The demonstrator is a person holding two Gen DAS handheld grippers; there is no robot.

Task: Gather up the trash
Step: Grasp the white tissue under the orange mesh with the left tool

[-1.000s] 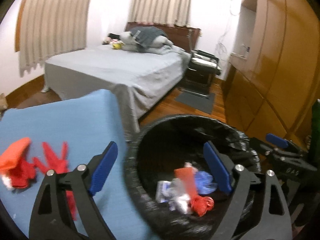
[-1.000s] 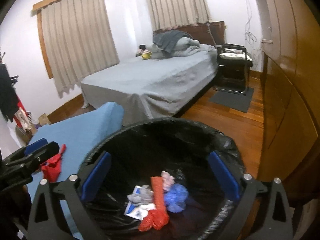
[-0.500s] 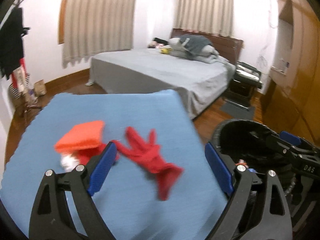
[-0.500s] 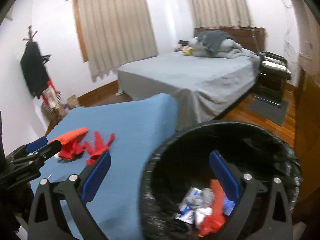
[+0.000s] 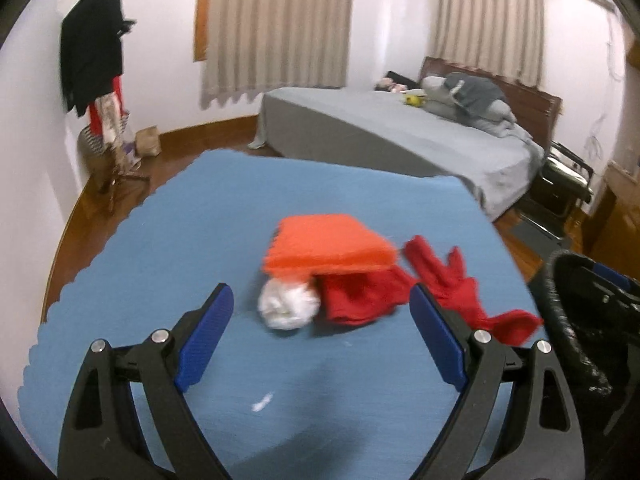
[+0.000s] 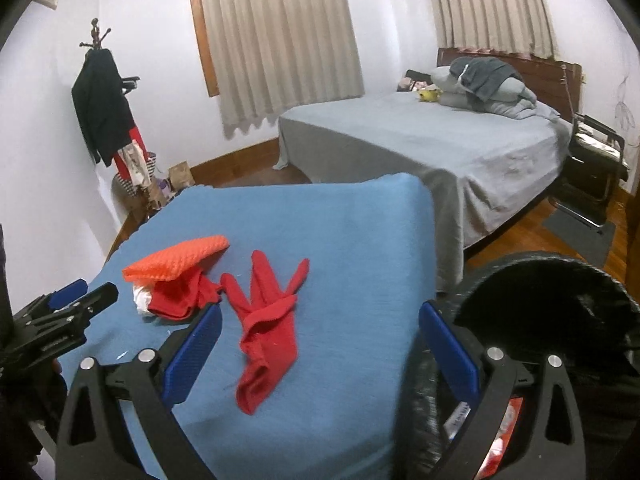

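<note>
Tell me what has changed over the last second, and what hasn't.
Both grippers swung left, away from the black-lined trash bin and toward the blue table. The left gripper now faces the white crumpled wad and orange sponge; the right gripper faces the flat red glove. Nothing was grasped or released; both stay open, items unmoved.

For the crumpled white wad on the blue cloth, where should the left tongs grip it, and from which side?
Grip the white wad across its exposed rounded front, coming from the near side with the left tongs open. Its back is tucked under the orange sponge and it touches the red cloth on its right.
</note>
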